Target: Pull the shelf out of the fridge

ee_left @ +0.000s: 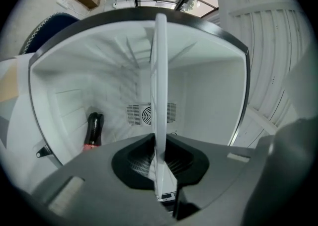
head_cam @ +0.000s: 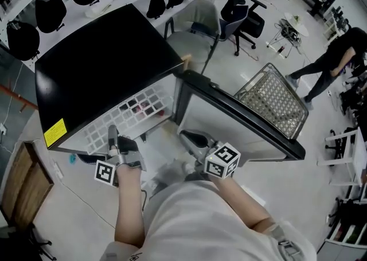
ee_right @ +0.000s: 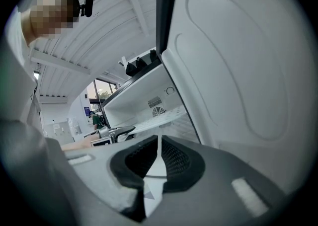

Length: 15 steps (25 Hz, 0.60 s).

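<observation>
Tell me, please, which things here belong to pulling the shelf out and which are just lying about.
For the job: fridge, shelf, left gripper shut on the shelf.
Lying about: bottle in the fridge, cart, chair.

We are holding the right gripper (ee_right: 158, 159) beside the fridge door (ee_right: 238, 71), its jaws pressing together on nothing. Beyond, the left gripper (ee_right: 117, 131) is sitting at the front edge of the shelf (ee_right: 166, 116)
</observation>
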### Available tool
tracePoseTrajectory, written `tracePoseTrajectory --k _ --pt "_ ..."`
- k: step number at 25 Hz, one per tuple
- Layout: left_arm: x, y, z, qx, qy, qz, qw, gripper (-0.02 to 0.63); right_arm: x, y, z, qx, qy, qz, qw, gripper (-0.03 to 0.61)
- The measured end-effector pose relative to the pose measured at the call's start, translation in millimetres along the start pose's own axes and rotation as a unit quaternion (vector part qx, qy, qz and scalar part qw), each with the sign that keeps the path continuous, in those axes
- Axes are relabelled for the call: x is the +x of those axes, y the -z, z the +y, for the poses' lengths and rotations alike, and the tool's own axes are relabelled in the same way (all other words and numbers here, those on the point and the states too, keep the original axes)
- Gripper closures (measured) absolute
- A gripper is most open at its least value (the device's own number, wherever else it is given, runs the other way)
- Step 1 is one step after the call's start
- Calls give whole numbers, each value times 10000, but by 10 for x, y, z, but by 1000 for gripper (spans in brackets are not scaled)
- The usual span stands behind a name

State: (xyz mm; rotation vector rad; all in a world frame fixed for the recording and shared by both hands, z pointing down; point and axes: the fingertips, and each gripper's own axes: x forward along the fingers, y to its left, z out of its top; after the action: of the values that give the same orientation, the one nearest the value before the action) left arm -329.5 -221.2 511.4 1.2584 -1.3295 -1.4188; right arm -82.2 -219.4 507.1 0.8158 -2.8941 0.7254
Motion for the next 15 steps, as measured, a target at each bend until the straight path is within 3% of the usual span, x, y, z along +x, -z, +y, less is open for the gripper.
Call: tracePoseTrajectory --k 6,15 --pt "227 245 -15 -229 112 333 9991 546 4 -5 9 -6 182 -14 9998 558" --pt "399 307 56 -586 146 663 9960 574 -81 61 143 93 830 -175 9964 558"
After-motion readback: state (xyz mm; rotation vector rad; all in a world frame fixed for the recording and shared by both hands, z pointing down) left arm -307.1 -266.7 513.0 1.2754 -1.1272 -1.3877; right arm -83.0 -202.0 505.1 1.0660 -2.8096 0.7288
